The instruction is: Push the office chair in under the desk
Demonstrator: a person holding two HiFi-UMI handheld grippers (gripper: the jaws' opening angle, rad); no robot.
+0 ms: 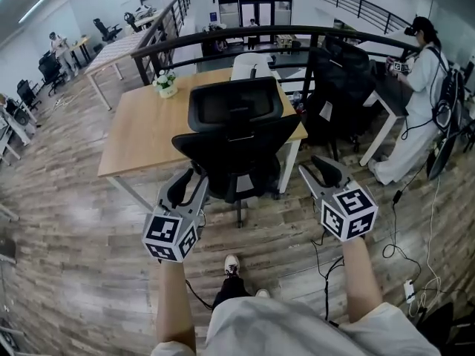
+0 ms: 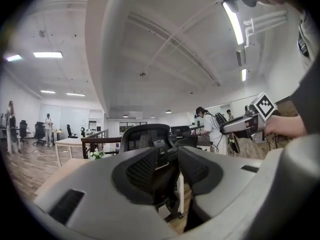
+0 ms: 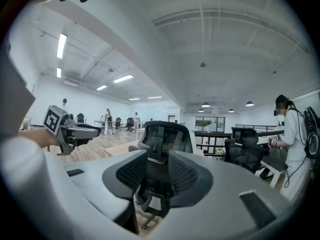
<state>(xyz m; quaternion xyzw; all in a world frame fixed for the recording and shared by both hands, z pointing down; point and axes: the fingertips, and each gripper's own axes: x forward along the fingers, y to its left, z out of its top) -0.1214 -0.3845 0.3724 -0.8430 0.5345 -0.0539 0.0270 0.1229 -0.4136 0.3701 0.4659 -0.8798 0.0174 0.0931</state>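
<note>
Left tongs [image 1: 188, 186]: released. The pads stand apart with nothing between them, and the tips are just beside the lower left of the chair back. Whether they touch it I cannot tell.
Left gripper view: the chair shows through the gap of the left tongs [image 2: 169, 169], beyond the pads.
Right tongs [image 1: 319, 167]: released and empty, held to the right of the chair and apart from it.
Right gripper view: the gap of the right tongs [image 3: 157, 174] frames the chair's back and its spine.
Office chair [image 1: 236, 136]: black with a mesh back and headrest. It stands on the wood floor [image 1: 74, 228] at the near edge of the tabletop, with its back turned to the person. How far the seat reaches under the tabletop cannot be made out.
Tabletop [image 1: 141, 132]: light wood on white legs, with a small flower pot [image 1: 166, 84] at its far left.
Surroundings: a second black chair [image 1: 341, 87] is to the right. A person in white [image 1: 415, 102] stands at the next desk. A dark railing [image 1: 245, 34] curves behind.
</note>
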